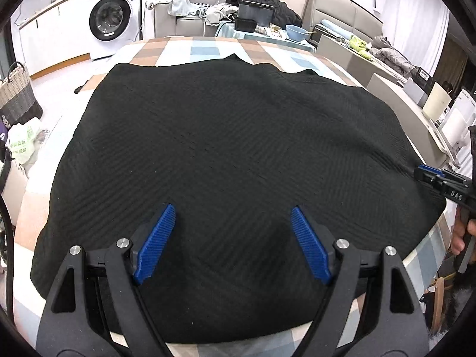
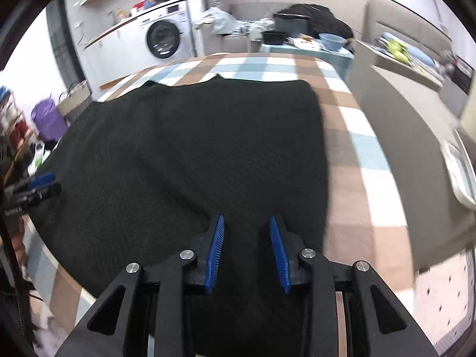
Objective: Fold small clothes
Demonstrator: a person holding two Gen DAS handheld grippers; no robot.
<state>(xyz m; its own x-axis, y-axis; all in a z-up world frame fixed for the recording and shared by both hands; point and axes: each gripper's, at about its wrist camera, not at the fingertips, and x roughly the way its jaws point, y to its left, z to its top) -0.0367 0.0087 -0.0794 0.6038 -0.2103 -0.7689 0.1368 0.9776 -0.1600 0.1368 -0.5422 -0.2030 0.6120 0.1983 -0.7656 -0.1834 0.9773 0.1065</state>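
Observation:
A black ribbed garment (image 1: 226, 160) lies spread flat on a table with a checked cloth (image 1: 205, 50). My left gripper (image 1: 232, 211) is open wide, its blue pads just above the garment's near edge. My right gripper (image 2: 246, 220) is open with a narrower gap, above the garment (image 2: 190, 148) near its right edge. The right gripper also shows in the left wrist view (image 1: 428, 172) at the garment's right side. The left gripper shows at the left of the right wrist view (image 2: 41, 183).
The checked tablecloth (image 2: 357, 154) lies bare to the right of the garment. A washing machine (image 1: 114, 20), a sofa with clothes and a side table with a blue bowl (image 1: 296, 32) stand behind. A woven basket (image 1: 17, 95) stands on the floor left.

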